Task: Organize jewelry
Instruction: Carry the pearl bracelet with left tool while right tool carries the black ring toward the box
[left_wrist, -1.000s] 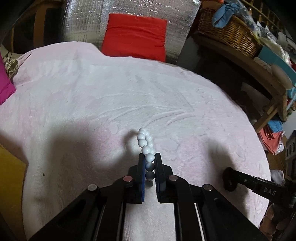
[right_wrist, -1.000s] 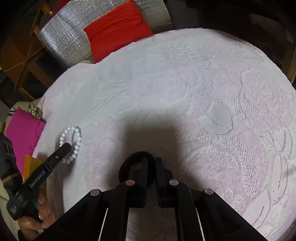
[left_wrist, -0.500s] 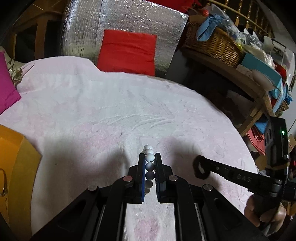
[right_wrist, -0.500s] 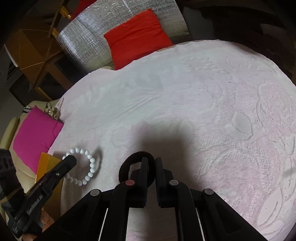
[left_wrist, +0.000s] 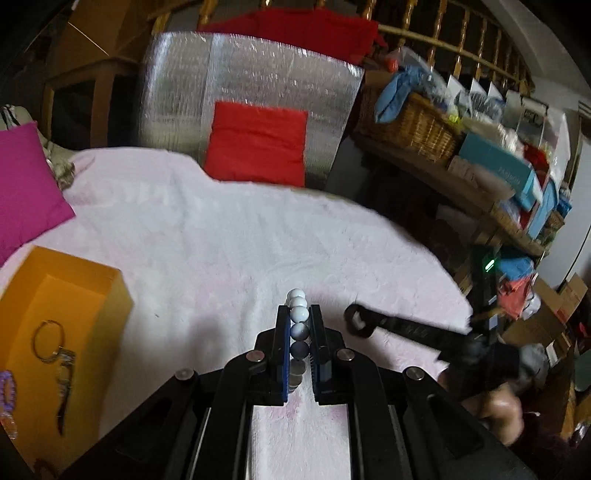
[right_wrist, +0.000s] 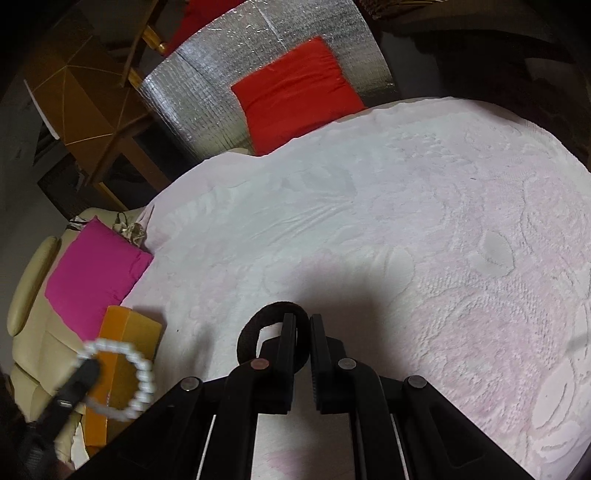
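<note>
Two tongs grip jewelry: left (left_wrist: 299, 325) white bead bracelet (left_wrist: 298, 314), right (right_wrist: 303, 332) black band (right_wrist: 255, 328)

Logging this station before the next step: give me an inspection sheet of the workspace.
Surface: round table under a pale pink embossed cloth.
Job's things: white bead bracelet; black hair tie; orange box at the table's left edge, holding a key ring and a purple bead bracelet.
Clutter: nothing seen on the cloth.
Grippers: left tool shut on the bracelet, lifted beside the box; right tool shut on the hair tie.
Cables: nothing seen.
Surroundings: red cushion, magenta cushion, wicker basket, crowded shelves.
</note>
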